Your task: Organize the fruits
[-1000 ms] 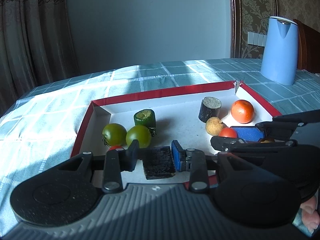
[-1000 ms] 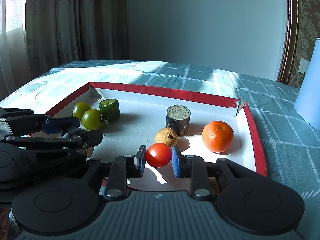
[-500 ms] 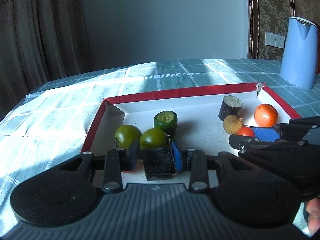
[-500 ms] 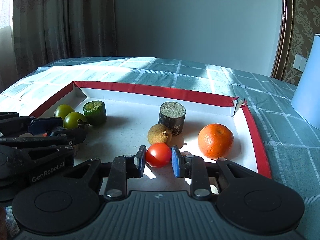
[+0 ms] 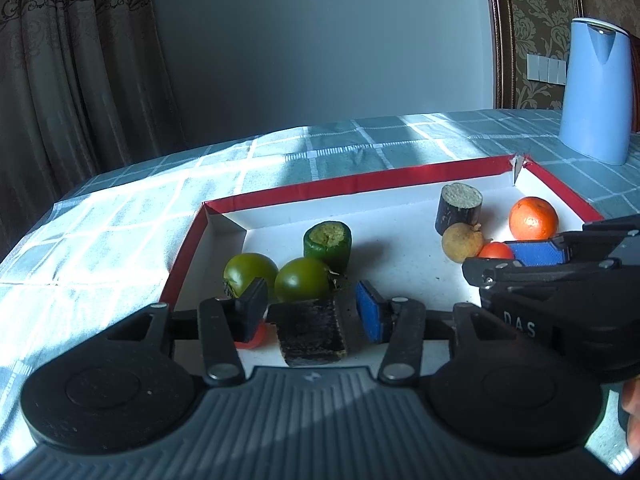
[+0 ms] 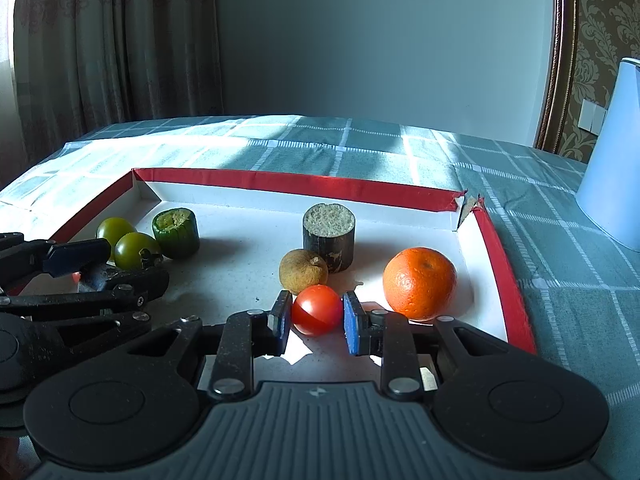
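Left hand-held gripper [image 5: 311, 308] is opening, its pads drawing clear of the dark block [image 5: 311, 332] that sits on the tray floor [image 5: 404, 264] between them; ideally it backs straight out, so neither finger nudges the block or the small red fruit [image 5: 252, 336] tucked by the left finger. Right hand-held gripper [image 6: 316, 317] is clamped tight on a red tomato [image 6: 317, 309] near the tray's front. Just beyond lie two green tomatoes [image 5: 276, 278] and a green cut piece [image 5: 328, 244]; across the tray, a brown fruit [image 6: 303, 271], a dark cut cylinder [image 6: 329, 237] and an orange [image 6: 419, 282] crowd the tomato's landing space. Farther off on the tabletop [image 6: 320, 144] stands a blue kettle [image 5: 596, 92].
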